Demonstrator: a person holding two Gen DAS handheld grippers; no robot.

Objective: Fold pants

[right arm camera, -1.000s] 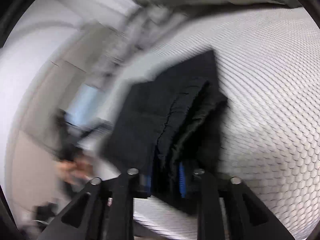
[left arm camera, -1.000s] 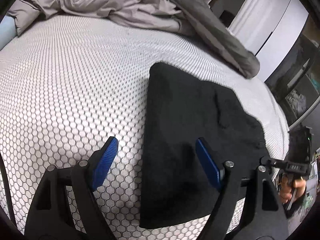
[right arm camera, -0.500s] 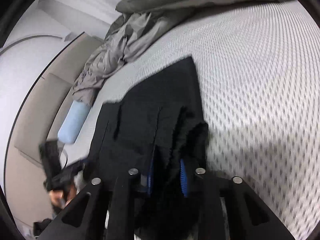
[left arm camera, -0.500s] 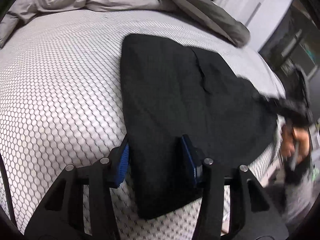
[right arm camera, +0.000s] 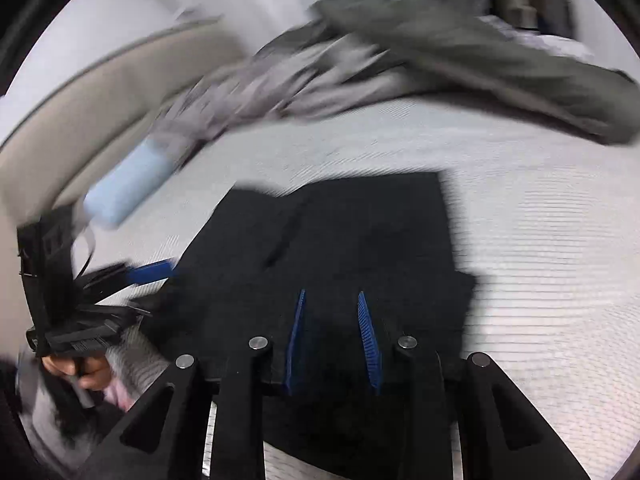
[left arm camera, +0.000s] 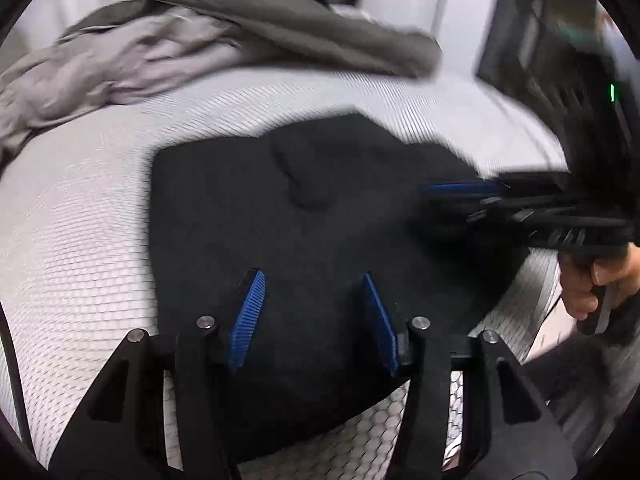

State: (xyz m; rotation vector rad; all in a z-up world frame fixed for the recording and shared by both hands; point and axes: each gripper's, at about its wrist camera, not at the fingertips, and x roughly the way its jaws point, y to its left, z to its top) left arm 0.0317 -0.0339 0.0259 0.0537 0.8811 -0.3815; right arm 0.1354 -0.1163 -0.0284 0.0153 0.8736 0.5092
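While easing open above the pants — left gripper, right gripper — pinch nothing. Lies straight ahead of both, stretching away toward the blanket; neither nearer.

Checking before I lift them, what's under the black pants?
The black pants lie on the white honeycomb-patterned mattress, which shows around them. What lies directly beneath the fabric is covered.
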